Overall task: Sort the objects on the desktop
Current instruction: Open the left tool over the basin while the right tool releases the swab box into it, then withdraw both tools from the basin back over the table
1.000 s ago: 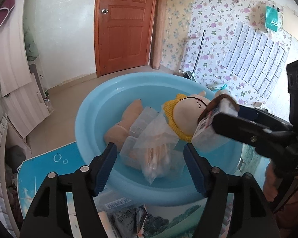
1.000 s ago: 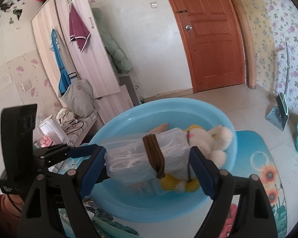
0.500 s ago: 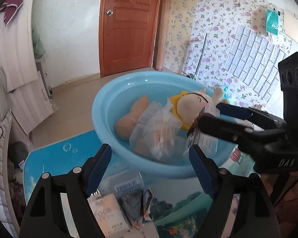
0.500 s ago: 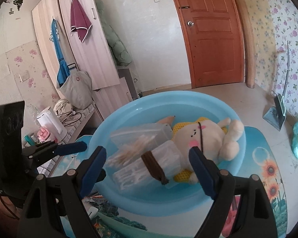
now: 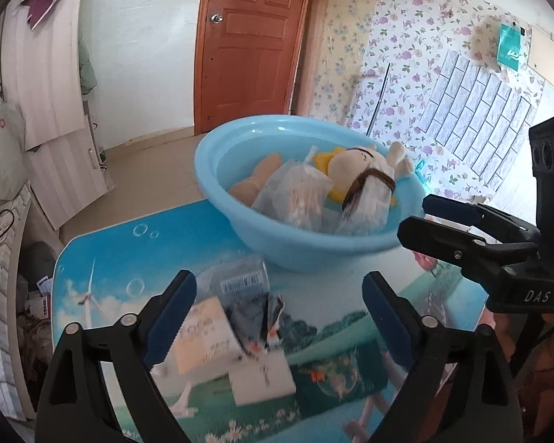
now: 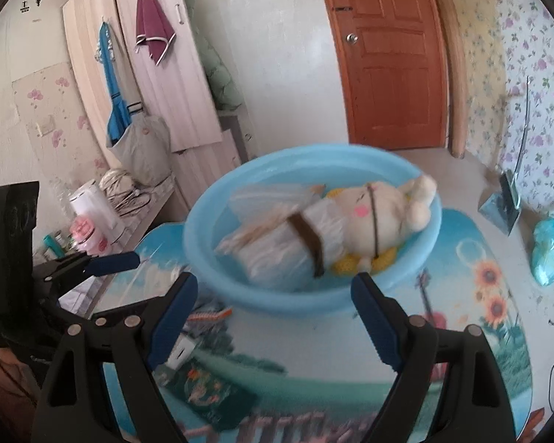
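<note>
Through the left wrist camera we see our left tongs spread wide and empty above a bench covered in a bright blue landscape print. Between and just beyond the tips lie the things not yet sorted: a pale paper box with printed lettering, a clear plastic packet with a barcode label, a dark crinkled sachet and a white flat box, all crowded together. Farther back sits a round light-blue plastic basin, already holding a cream plush doll in yellow knit, a clear bag of cotton swabs and a clear bundle tied with a brown band. Through the right wrist camera, blurred, our right tongs are likewise wide and empty, near the basin's front rim. We judge the sorting partly done, with the bench cluster left.
</note>
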`<state>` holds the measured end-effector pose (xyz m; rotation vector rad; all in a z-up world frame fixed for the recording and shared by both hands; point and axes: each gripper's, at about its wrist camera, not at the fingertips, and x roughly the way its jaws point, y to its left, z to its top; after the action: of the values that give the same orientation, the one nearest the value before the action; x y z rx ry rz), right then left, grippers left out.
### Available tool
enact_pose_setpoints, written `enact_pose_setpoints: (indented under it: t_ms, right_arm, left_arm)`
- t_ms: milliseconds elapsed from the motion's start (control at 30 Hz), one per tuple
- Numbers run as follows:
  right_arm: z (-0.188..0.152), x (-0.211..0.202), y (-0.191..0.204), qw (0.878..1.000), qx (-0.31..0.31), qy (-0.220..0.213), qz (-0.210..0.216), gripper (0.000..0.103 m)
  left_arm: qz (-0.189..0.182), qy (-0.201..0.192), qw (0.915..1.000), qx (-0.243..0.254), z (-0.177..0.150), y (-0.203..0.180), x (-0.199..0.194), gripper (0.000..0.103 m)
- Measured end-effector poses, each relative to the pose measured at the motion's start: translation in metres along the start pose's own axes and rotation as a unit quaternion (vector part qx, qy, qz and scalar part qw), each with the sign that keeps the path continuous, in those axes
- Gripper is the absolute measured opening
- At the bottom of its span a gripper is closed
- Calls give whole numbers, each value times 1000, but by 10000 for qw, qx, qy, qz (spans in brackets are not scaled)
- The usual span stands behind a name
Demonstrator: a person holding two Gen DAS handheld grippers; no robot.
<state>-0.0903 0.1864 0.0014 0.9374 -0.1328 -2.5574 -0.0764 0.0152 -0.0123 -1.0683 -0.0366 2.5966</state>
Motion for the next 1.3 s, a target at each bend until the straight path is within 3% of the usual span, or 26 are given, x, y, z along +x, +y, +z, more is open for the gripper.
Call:
enact_pose_setpoints:
  t_ms: [667,1300]
  right_arm:
    - [-44,-13,20,9986,-33,445,-271,90]
    - [-54,-5,22,9965,8,732,-398,90]
  left_arm:
    - [210,154,9995,-185,-48,19,-29,94]
    - [260,218,9991,-251,-58,25,-31,94]
